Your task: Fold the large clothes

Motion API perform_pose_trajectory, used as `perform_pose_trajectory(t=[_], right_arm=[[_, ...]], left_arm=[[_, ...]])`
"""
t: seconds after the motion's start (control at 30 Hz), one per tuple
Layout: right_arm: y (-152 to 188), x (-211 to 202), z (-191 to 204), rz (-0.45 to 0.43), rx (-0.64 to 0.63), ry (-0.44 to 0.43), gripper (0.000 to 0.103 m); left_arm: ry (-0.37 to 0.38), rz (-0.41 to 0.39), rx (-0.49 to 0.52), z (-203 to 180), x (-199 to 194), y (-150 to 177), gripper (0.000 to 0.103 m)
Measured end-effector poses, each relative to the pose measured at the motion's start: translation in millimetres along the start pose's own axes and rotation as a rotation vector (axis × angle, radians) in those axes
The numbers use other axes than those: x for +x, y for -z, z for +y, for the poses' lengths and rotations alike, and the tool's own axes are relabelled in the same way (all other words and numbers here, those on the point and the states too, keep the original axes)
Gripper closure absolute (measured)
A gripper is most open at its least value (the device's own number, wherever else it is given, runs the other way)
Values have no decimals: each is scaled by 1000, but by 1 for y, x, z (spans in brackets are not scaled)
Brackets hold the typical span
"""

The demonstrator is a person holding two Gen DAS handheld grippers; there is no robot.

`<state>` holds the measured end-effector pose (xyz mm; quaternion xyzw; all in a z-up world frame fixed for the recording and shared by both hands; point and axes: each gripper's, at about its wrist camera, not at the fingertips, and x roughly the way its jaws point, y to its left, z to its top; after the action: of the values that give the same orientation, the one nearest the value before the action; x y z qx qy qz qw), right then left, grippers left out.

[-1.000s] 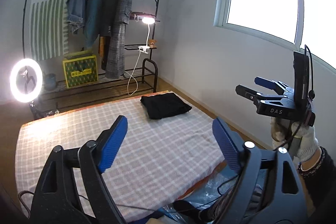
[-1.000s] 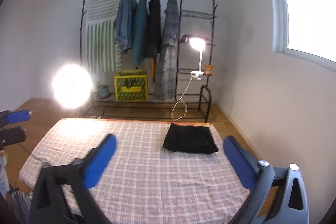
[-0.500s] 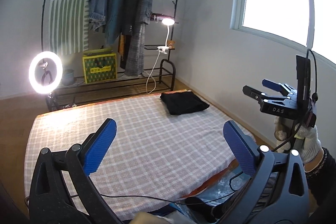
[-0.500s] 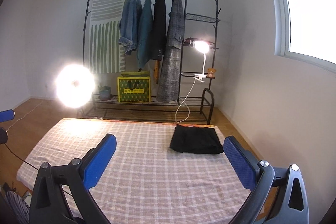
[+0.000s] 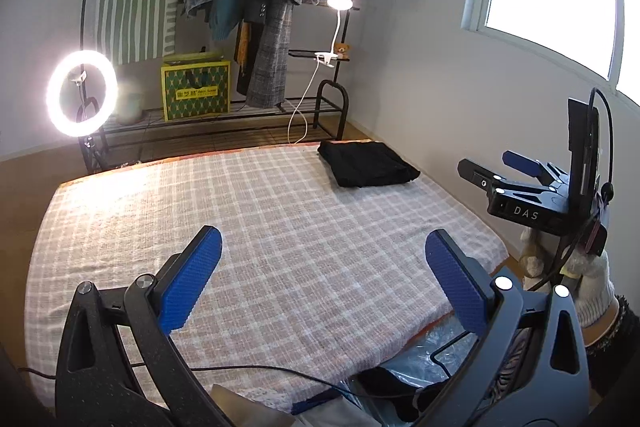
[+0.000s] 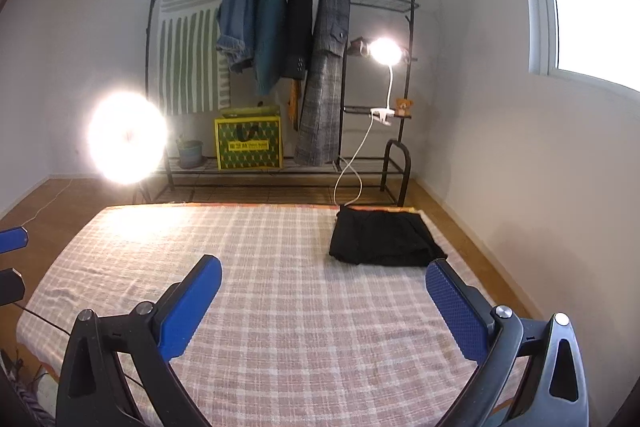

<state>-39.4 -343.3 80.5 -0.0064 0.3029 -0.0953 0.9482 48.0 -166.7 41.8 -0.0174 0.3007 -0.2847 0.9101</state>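
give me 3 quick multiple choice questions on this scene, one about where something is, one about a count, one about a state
1. Where does the folded black garment lie on the checked cloth?
A near left corner
B far right corner
C centre

2. How many garments hang on the rack?
A two
B four
C six

3. How are the left gripper and right gripper?
A both open, holding nothing
B both shut on cloth
C one open, one shut

Answers: 1 B, it lies by the far right edge. 2 B, four hang side by side. 3 A, jaws spread wide, nothing between.

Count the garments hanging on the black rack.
4, side by side on the rail: blue denim jacket, teal top, black coat, grey checked coat. Others may be hidden behind them.
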Motion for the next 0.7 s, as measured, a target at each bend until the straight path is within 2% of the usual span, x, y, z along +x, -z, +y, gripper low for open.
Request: perform_pose_trajectory(t=[0.33,0.53,0.7], right_arm=[[14,54,2,34,28,31,0],[21,72,4,29,32,48,0],[30,83,6,43,38,53,0]], left_arm=[[-49,14,-16,18,40,7,0],[-72,20,-26,28,52,10,0],[-68,58,-45,35,62,14,0]])
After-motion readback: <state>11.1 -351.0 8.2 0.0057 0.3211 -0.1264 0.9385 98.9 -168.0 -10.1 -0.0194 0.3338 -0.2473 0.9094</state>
